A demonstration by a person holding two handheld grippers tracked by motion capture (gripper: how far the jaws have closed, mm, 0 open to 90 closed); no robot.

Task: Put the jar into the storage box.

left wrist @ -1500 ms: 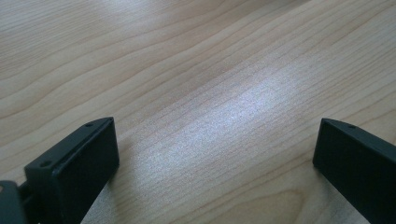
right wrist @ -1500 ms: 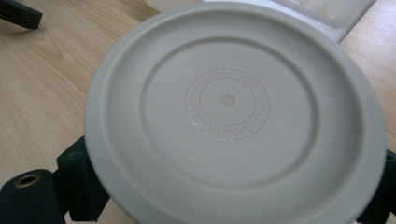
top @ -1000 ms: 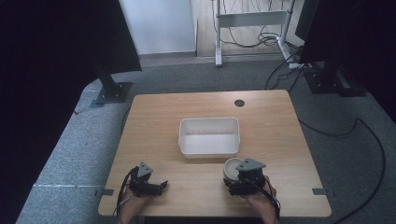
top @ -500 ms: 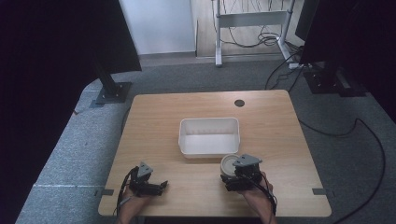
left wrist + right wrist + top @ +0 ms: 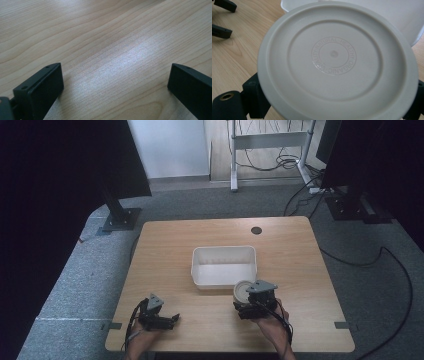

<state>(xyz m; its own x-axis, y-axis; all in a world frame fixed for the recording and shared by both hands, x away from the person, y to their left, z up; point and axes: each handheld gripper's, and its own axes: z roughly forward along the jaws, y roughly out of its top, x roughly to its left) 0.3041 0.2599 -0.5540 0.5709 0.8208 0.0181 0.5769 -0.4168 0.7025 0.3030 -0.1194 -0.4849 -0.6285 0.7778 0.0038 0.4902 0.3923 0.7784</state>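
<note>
A round tub with a cream lid (image 5: 334, 55) is held just above the table, my right gripper (image 5: 335, 106) shut on its sides below the lid. In the high view the tub (image 5: 243, 291) and right gripper (image 5: 246, 298) are at the front right corner of a white rectangular bin (image 5: 223, 249), which looks empty. The bin's wall (image 5: 387, 15) rises right behind the lid. My left gripper (image 5: 170, 320) rests low near the table's front left, open, with bare wood between its jaws (image 5: 115, 85).
The wooden table (image 5: 290, 250) has a dark cable hole (image 5: 256, 230) at the back. The left gripper's black fingertips (image 5: 222, 17) show far off in the right gripper view. Black stands, a white desk frame and cables are on the floor beyond the table.
My right gripper has carried the tub a little forward and left, closer to the bin's front corner. The left gripper has stayed put.
</note>
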